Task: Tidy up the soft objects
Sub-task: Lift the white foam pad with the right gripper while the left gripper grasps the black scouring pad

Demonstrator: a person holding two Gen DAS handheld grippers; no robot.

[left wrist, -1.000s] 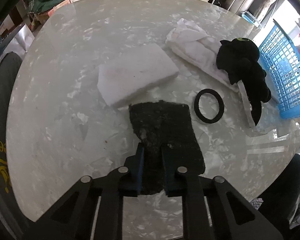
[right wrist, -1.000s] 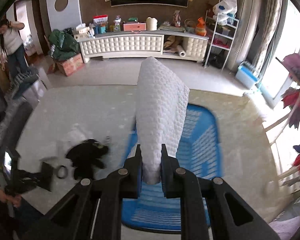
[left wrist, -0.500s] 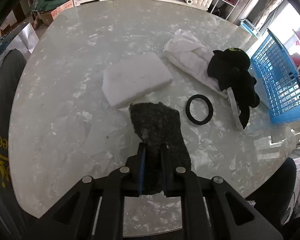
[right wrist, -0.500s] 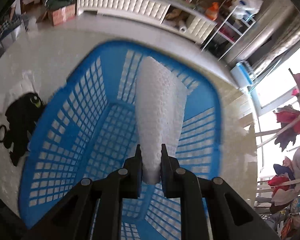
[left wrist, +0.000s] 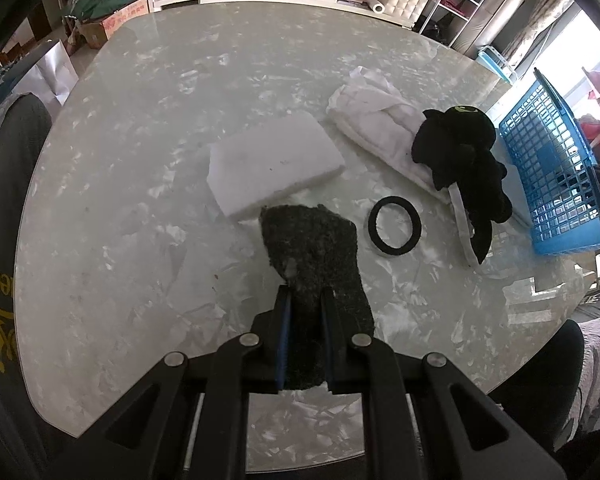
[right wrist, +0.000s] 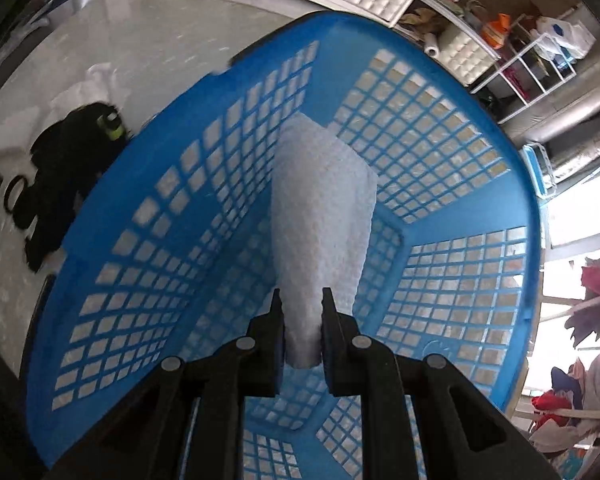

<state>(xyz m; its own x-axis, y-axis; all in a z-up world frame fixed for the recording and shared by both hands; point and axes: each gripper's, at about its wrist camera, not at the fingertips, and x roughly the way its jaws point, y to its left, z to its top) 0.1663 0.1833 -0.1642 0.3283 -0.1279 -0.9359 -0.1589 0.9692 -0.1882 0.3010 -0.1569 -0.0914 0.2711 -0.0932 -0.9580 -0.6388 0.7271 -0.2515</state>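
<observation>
My left tongs (left wrist: 303,300) are pinching the near end of a dark scouring pad (left wrist: 314,256), which hangs forward above the marble desk (left wrist: 140,160). Just beyond it lies a white foam block (left wrist: 274,164), with a black rubber ring (left wrist: 395,231) to its right. Further right, a black plush toy (left wrist: 464,160) sprawls over a crumpled white cloth (left wrist: 374,120), close to the blue basket (left wrist: 556,184) at the desk edge. My right tongs (right wrist: 302,308) are clamped on a white textured foam sheet (right wrist: 320,216), held inside the basket (right wrist: 440,160), its far end reaching toward the basket's mesh wall; I cannot tell whether it touches.
</observation>
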